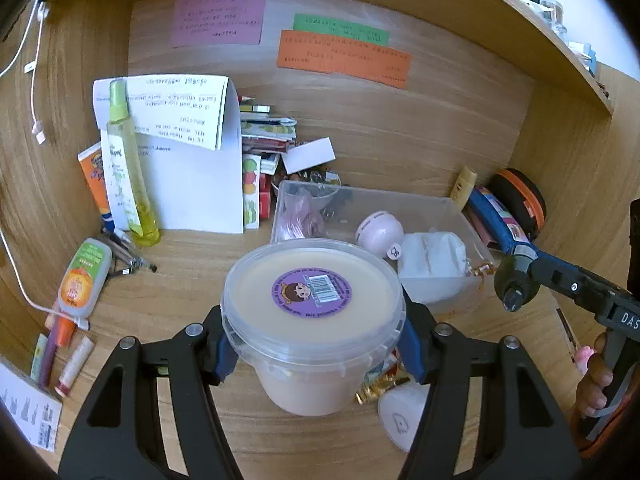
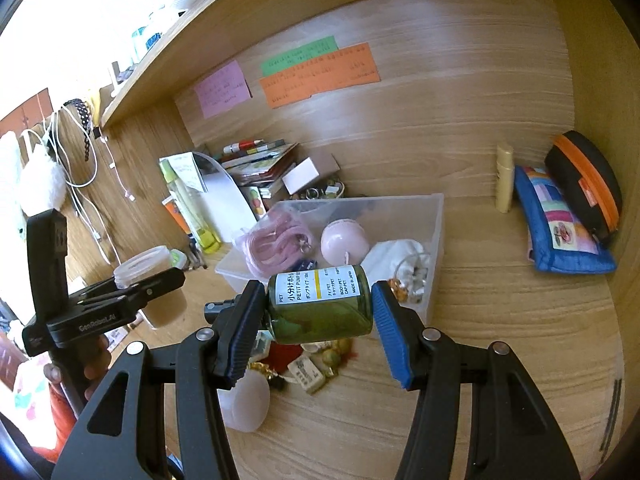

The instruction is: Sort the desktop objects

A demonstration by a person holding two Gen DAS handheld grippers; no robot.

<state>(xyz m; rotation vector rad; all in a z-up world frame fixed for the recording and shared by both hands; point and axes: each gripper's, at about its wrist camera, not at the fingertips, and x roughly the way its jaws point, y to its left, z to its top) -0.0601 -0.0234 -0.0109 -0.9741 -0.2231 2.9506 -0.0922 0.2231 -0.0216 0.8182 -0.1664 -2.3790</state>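
The wooden worktop (image 2: 500, 360) lies bare to the right of the right gripper (image 2: 316, 320). Ahead of both grippers is the clear bin (image 2: 436, 240). The left gripper (image 1: 314, 348) pinches the lidded tub (image 1: 312, 320) above the worktop; the right gripper pinches the green bottle (image 2: 320, 308) sideways.

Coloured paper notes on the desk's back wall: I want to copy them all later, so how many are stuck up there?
3. A pink note hangs furthest left, a green note to its right, and an orange note just below the green, overlapping its lower edge. None seems hidden.
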